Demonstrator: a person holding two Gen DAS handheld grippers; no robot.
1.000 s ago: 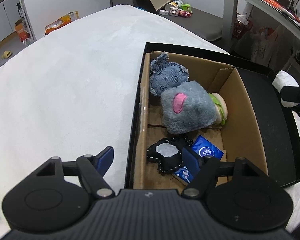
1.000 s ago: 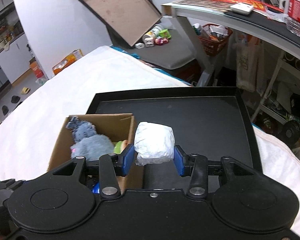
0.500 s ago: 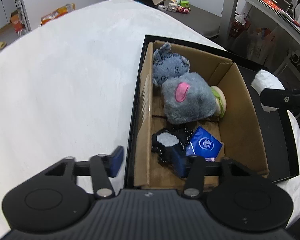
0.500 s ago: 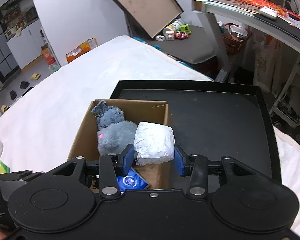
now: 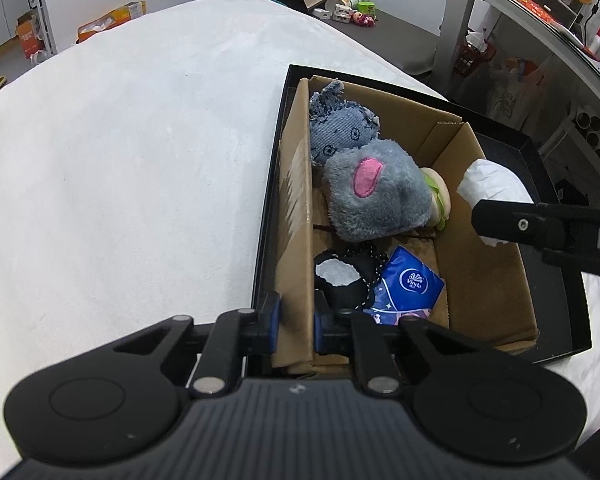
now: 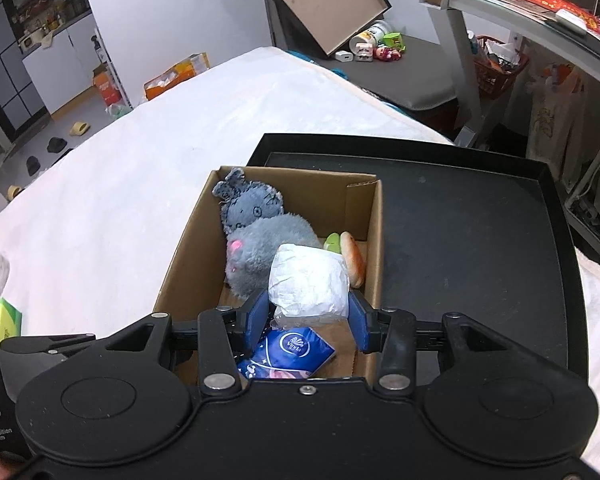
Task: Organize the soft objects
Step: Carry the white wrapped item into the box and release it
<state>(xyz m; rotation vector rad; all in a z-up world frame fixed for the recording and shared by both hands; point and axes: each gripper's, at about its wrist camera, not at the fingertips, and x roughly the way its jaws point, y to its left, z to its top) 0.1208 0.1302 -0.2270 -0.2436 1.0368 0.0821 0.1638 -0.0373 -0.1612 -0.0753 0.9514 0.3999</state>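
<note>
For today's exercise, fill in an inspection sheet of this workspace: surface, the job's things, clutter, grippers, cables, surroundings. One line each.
Surface: white cover with a black tray on it.
Job's things: cardboard box in the tray, holding a denim toy, grey plush, burger toy, black pouch and blue tissue pack.
Clutter: green pack at the left edge.
Grippers: left gripper shut on the box wall; right gripper holds a white bundle over the box.
Cables: nothing seen.
Surroundings: desk, floor items.
</note>
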